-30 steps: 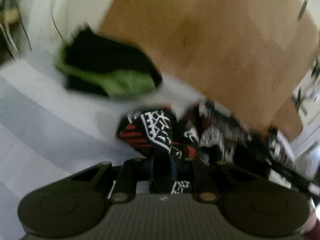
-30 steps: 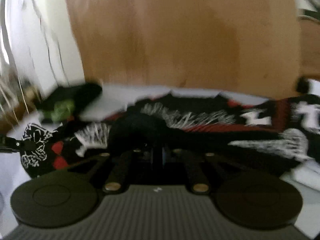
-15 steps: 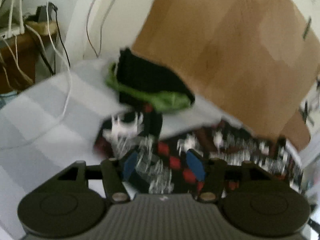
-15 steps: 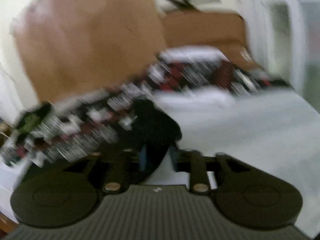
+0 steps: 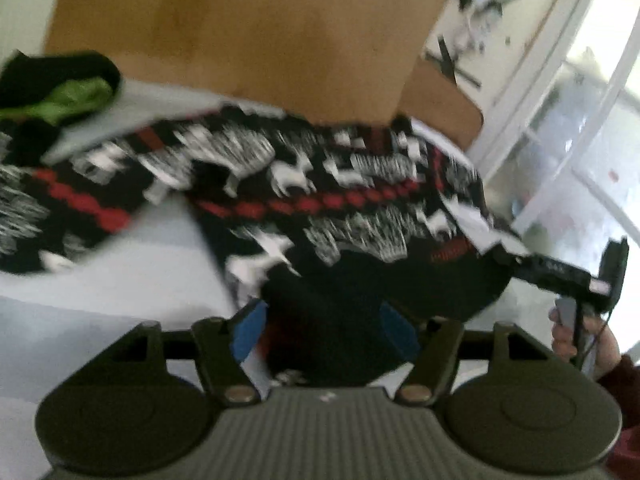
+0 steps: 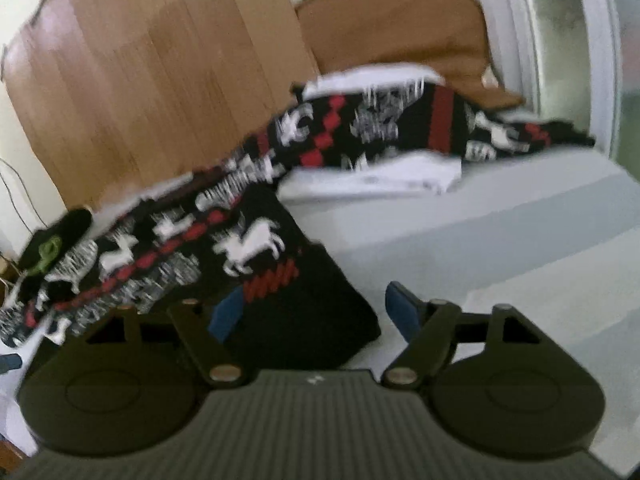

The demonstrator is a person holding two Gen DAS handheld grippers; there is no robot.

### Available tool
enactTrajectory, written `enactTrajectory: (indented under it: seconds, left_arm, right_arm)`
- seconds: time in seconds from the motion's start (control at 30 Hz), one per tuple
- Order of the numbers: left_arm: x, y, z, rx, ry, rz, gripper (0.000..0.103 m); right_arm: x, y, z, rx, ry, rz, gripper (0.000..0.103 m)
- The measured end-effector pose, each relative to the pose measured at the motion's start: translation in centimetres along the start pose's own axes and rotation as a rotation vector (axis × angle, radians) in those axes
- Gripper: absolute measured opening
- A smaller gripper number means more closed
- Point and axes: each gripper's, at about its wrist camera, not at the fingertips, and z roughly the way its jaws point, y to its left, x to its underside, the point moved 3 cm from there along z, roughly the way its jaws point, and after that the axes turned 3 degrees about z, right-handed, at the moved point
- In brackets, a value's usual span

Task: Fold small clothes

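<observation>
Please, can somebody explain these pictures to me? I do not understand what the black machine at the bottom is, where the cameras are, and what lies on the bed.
No robot here: a person holds a hand tool in each hand, each carrying a camera looking along its two fingers. One picture shows the left gripper, the other the right gripper. A black, red and white patterned garment lies on a pale sheet, with a black and green piece beyond. Both grippers have just been opening; the cloth lies loose between their blue pads, so nothing is gripped.

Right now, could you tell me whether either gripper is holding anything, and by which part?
Nothing is held. Both the left gripper and the right gripper have just been opening; the patterned garment's black hem lies between their parted pads, released.
</observation>
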Motion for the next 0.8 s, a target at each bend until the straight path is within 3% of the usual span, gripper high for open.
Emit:
enactTrajectory:
  seconds: [0.03,0.07,0.1,0.2,0.27,0.37,0.47,0.53,0.6,0.67,0.8]
  left_arm:
    - [0.3,-0.4,0.8,-0.002,0.027,-0.001,0.047]
    - [0.7,-0.7,1.8,0.014,0.063,0.011,0.031]
    - [0.9,-1.1,2.2,0.026,0.087,0.033,0.01]
    - [1.0,-0.8,1.0,0.07,0.115,0.038,0.009]
    - [0.9,-0.2,-2.1,0.12,0.115,0.021,0.009]
    - [1.5,0.0,-7.4,0.082,0.098,0.055,0.009]
    - [2.9,0.2,-10.5,0.077,0.114,0.055,0.01]
    - [3.9,0.6,-10.5,0.05,0.13,0.042,0.022]
    - [4.2,1.8,-10.1,0.027,0.122,0.006,0.03]
    - [3.8,4.0,-10.9,-0.001,0.061,-0.075,0.034]
    - [2.1,10.5,-14.8,-0.102,-0.162,-0.311,0.062]
  right_arm:
    - [0.2,0.0,0.0,0.022,-0.003,-0.024,0.053]
    - [0.4,0.3,-0.1,0.03,0.004,-0.057,0.021]
    - [0.4,0.5,-0.5,-0.002,0.018,-0.054,0.019]
    - [0.4,1.7,-3.1,-0.108,0.036,-0.056,0.017]
    - [0.8,3.2,-5.7,-0.141,0.059,-0.109,0.016]
    - [2.5,5.4,-9.0,-0.213,0.15,-0.168,0.016]
    - [5.3,6.6,-9.1,-0.234,0.29,-0.258,0.019]
    - [5.9,6.5,-7.8,-0.19,0.328,-0.296,0.027]
    - [4.2,5.8,-7.1,-0.161,0.288,-0.247,0.033]
    - [1.8,5.4,-7.3,-0.164,0.207,-0.188,0.039]
    - [-1.7,7.9,-6.4,-0.209,0.073,-0.192,0.045]
